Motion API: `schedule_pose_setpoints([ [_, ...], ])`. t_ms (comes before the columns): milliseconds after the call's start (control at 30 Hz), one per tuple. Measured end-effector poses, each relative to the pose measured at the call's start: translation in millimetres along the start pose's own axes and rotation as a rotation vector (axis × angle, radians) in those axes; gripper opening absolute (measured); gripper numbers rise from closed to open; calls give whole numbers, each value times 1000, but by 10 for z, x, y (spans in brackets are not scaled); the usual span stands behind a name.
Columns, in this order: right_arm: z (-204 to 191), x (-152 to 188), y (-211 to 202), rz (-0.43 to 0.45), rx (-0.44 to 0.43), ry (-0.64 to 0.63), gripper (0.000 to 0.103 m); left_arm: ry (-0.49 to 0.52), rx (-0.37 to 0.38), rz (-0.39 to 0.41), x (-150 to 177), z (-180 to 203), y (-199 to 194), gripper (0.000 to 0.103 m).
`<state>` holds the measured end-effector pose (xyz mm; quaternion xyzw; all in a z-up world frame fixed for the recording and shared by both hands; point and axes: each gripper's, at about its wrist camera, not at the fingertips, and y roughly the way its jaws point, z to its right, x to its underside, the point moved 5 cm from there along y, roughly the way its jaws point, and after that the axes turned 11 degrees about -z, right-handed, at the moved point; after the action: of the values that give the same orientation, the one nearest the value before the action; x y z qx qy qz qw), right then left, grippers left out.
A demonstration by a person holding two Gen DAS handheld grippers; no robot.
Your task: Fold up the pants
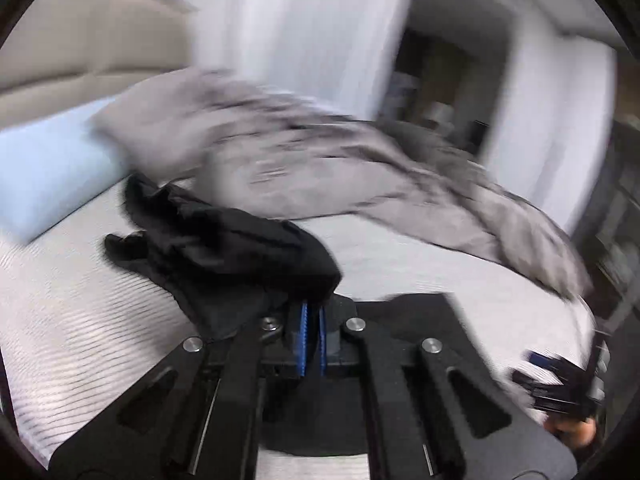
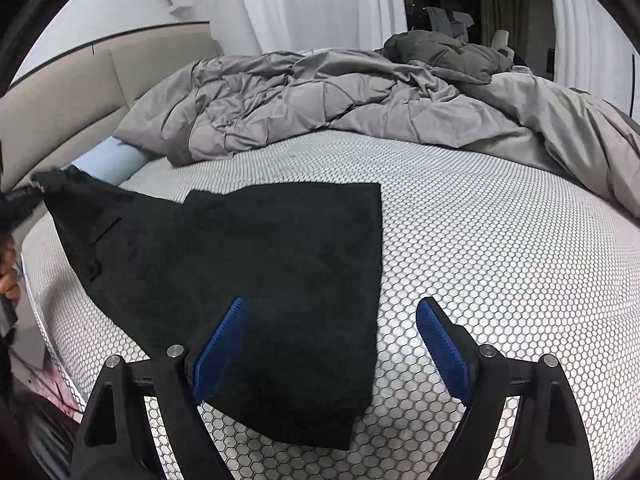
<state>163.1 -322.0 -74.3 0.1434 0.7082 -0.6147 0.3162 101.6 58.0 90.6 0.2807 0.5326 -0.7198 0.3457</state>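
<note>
We see the left gripper (image 1: 313,322) clenched on the black pants (image 2: 248,280) (lifted at frame left), while the right gripper (image 2: 330,344) stands released, low centre, above the mattress (image 2: 500,260).

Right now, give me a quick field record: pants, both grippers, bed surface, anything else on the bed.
pants: black pants, mostly flat, one end lifted at left
left gripper: left gripper shut on the pants' fabric
right gripper: right gripper open above the near end, gripping nothing
surface: honeycomb-pattern mattress
other: rumpled grey duvet, light blue pillow
</note>
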Motion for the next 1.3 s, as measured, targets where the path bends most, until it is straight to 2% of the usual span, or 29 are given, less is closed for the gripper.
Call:
schedule_pose_setpoints([
  [100, 107, -12, -9, 1, 10, 29, 88, 126, 191, -103, 90, 1010, 268, 6],
  [133, 154, -15, -12, 2, 16, 41, 88, 169, 266, -170, 218, 1353, 436, 13],
  [200, 247, -13, -17, 3, 28, 72, 88, 231, 396, -327, 514, 1802, 713, 29],
  [233, 310, -8, -15, 1, 33, 93, 88, 244, 422, -395, 667, 1915, 815, 30],
  [267, 351, -3, -13, -2, 37, 108, 88, 249, 418, -429, 758, 1945, 880, 30],
  [333, 455, 19, -4, -12, 44, 139, 88, 230, 429, -432, 886, 1831, 914, 34],
  [367, 483, 27, -2, -18, 46, 146, 88, 218, 428, -420, 892, 1729, 916, 36],
  [433, 520, 46, 15, -38, 49, 153, 88, 176, 373, -384, 887, 1403, 932, 49],
  [600, 446, 27, 55, -50, 15, 145, 88, -51, 233, -305, 870, 364, 1077, 53],
  [700, 281, 19, 70, -67, -115, 138, 88, -140, 143, -335, 898, -172, 1225, 53],
  [767, 184, 29, 85, -93, -228, 149, 85, -168, 117, -357, 942, -354, 1310, 53],
  [867, 106, 63, 171, -152, -403, 202, 75, -151, 69, -365, 1022, -535, 1353, 53],
  [967, 94, 126, 344, -211, -437, 229, 74, -146, 60, -372, 1067, -622, 1354, 53],
  [1067, 128, 218, 597, -293, -511, 319, 74, -149, 67, -379, 1075, -646, 1387, 53],
  [1167, 206, 185, 699, -289, -587, 411, 74, -146, 65, -379, 1070, -573, 1338, 53],
  [1200, 239, 159, 683, -269, -617, 446, 70, -145, 68, -381, 1062, -552, 1315, 53],
  [1233, 251, 142, 667, -259, -620, 452, 60, -144, 68, -381, 1065, -557, 1326, 53],
  [1267, 248, 103, 628, -239, -602, 442, 31, -144, 67, -379, 1066, -555, 1320, 53],
  [1300, 228, 61, 583, -222, -585, 420, 22, -140, 67, -380, 1065, -539, 1301, 52],
])
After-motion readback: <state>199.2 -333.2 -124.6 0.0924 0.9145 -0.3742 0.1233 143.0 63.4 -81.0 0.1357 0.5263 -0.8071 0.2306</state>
